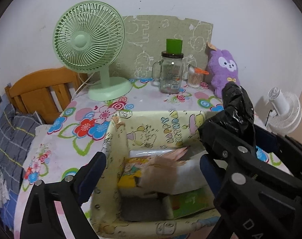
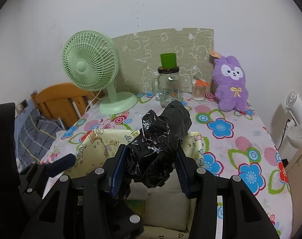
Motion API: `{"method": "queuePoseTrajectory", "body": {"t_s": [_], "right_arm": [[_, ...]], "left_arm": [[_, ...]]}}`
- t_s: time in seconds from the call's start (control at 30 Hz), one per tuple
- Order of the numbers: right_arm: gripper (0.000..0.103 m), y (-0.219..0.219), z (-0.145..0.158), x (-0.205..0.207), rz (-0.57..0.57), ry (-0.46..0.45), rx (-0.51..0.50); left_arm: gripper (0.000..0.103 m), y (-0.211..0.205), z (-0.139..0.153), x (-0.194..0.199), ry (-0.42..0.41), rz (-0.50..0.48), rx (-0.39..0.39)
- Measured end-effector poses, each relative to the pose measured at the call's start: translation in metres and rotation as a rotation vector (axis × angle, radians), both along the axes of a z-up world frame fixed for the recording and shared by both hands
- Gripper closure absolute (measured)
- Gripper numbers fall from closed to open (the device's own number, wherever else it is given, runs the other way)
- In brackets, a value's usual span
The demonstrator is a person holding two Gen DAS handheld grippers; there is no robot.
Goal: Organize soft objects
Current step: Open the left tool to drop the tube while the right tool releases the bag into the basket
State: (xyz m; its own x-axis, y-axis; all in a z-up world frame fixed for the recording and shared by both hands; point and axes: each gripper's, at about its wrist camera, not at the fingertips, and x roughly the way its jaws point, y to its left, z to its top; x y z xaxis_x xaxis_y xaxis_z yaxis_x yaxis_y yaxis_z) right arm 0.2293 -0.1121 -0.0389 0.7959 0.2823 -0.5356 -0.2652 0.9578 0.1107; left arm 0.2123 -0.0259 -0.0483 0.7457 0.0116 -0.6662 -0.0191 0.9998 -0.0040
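Note:
A yellow cartoon-print fabric box stands on the flowered table. My left gripper is open above it, with nothing touching its pads. Below the jaws a blurred white and pink-beige soft pack lies in the box among other packets. My right gripper is shut on a crumpled black plastic bag bundle, held over the box's right side. A purple plush rabbit sits upright at the back right of the table.
At the back stand a green desk fan, a glass jar topped by a green cup, and a cotton-swab tub. A wooden bed frame is left of the table. A white fan is on the right.

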Motion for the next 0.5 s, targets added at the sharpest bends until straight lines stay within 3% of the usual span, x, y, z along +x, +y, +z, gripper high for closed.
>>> {"method": "queuePoseTrajectory", "body": {"t_s": [0.33,0.5], "right_arm": [[0.049,0.013,-0.003,-0.003,0.053,0.008,0.027],[0.035,0.020,-0.005,-0.003,0.079,0.013,0.044]], "left_arm": [[0.004,0.008,0.004,-0.014,0.009,-0.029,0.021],[0.004,0.015,0.002,-0.014,0.015,-0.017,0.014]]}}
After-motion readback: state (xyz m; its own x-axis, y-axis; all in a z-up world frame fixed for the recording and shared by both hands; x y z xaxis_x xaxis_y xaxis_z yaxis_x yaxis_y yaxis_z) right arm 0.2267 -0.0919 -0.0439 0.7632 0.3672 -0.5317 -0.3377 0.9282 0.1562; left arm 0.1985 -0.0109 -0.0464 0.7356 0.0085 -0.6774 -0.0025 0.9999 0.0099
